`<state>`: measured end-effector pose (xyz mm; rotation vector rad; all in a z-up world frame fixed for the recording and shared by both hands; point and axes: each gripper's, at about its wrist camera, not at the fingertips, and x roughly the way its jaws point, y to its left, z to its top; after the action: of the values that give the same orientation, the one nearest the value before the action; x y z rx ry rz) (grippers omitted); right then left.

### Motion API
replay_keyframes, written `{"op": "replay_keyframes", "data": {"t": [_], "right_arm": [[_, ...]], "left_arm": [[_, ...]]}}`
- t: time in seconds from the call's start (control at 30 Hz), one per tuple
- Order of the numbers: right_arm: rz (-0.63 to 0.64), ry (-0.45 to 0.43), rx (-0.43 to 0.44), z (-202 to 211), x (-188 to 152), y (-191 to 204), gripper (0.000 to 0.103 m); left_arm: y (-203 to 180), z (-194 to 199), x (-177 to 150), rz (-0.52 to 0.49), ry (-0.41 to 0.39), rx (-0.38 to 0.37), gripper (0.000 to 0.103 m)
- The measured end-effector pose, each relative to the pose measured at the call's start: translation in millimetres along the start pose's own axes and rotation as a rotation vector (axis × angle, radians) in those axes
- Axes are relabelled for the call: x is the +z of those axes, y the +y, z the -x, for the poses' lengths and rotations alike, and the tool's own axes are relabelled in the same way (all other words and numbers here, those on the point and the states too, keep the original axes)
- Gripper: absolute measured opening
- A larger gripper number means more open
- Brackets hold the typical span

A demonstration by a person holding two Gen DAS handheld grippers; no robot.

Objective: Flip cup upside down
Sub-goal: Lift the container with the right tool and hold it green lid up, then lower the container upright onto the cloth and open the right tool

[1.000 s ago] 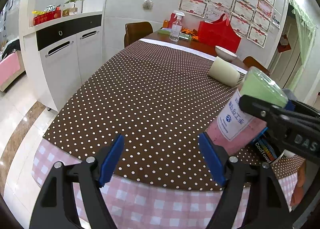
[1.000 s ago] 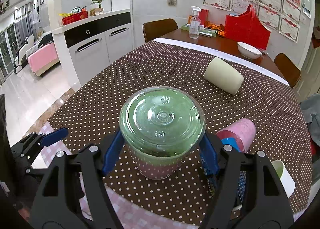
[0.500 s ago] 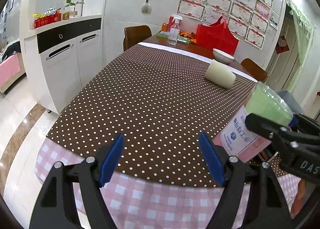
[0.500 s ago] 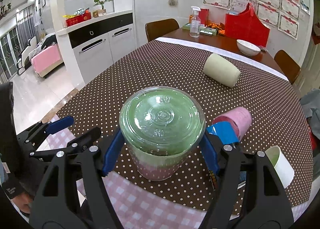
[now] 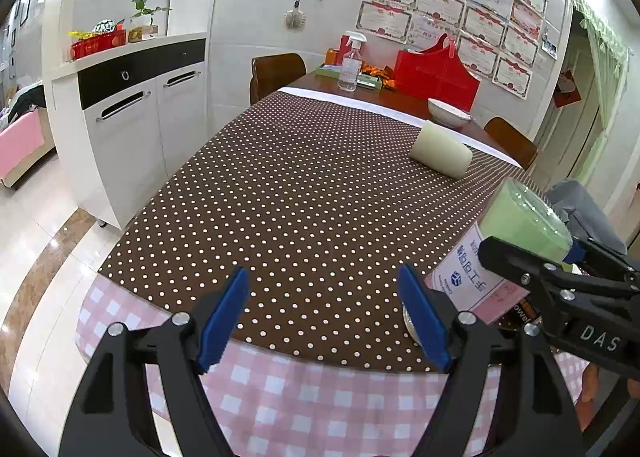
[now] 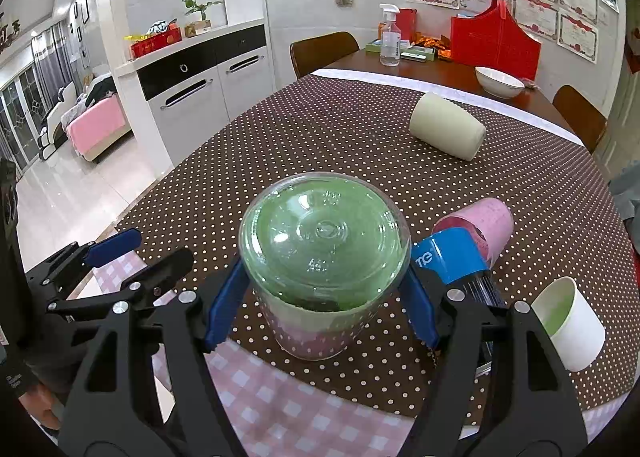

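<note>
The right gripper [image 6: 324,297] has its blue-padded fingers [image 6: 224,307] closed against both sides of the clear plastic cup with green and pink layers and a white printed label [image 6: 324,257]. The cup is inverted, its flat base facing the right wrist camera and its mouth toward the brown white-dotted cloth of the desk [image 6: 320,137]; whether the rim touches the cloth cannot be told. In the left wrist view the same cup [image 5: 516,233] sits at 3 o'clock, tilted, gripped by the black arm of the right gripper [image 5: 560,281].

The left gripper [image 5: 324,317] hovers at the near desk edge, its blue fingers [image 5: 222,313] spread wide with nothing between them, above the pink checked undercloth [image 5: 300,405]. From the right wrist view it appears at 8 o'clock [image 6: 132,257].

A cream cylindrical cup [image 6: 446,125] lies on its side at 1 o'clock, well apart from the held cup. A pink cup lying on its side [image 6: 480,223] is at 3 o'clock, with a blue labelled object [image 6: 452,257] just in front of it. A white paper cup with green inside [image 6: 568,323] sits at 4 o'clock. A white bowl [image 6: 498,81], a clear spray bottle [image 6: 390,37] and a red bag [image 6: 494,41] stand at the far end.
</note>
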<state>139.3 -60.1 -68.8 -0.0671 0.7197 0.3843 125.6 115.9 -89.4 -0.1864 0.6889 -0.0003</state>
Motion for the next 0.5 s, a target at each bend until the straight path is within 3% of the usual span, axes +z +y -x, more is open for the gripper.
{"op": "replay_keyframes", "data": {"t": [0.4,0.5], "right_arm": [[-0.021,-0.009,0.015,2.1,-2.5,-4.1,0.07],[-0.027,-0.018,0.021,4.9,-2.0,-3.8,0.074]], "left_arm": [[-0.5,1.9,1.6,0.0,-0.002,0.007,0.076],[0.7,4.9,1.6,0.003,-0.007,0.009,0.076]]}}
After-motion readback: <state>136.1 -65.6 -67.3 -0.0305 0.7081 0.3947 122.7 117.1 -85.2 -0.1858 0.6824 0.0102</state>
